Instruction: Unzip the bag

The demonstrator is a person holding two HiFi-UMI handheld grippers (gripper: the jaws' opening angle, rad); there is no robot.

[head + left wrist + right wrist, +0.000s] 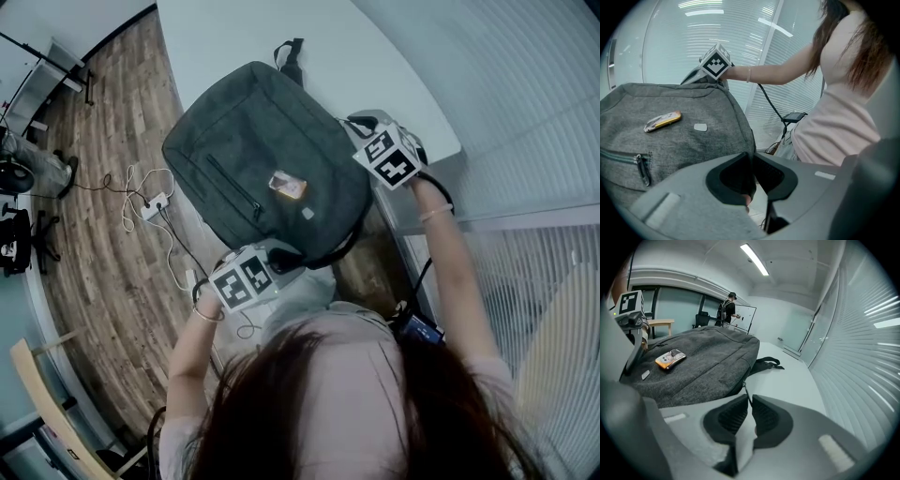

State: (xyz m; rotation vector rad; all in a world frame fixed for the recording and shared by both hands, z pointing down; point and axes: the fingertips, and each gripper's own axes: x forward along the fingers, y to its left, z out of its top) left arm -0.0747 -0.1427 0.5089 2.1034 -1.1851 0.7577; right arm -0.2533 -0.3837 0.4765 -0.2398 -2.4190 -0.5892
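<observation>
Two grippers are meeting the grey backpack (267, 159) in the head view; it is lying flat on the white table (234, 37), straps pointing away from you; your left gripper (281, 261) is sitting at its near edge and your right gripper (361, 131) at its right-hand corner; an orange tag (288, 185) is resting on the front panel, beside the front-pocket zip (234, 187).

Looking along your left jaws, you are pinching a dark fold of the backpack's edge, pads pressing on the cloth; that grip is serving as your anchor.

Looking along your right jaws, they are pressing almost together on the thin zip pull (746, 391) at the corner.

Judging by the weave, the cloth is going to behave soft and floppy, bunching ahead of the slider and probably sliding on the smooth table; the pull is looking small and slick, so you are best holding it close to its base and drawing along the zip line while your left is keeping the fabric taut.
</observation>
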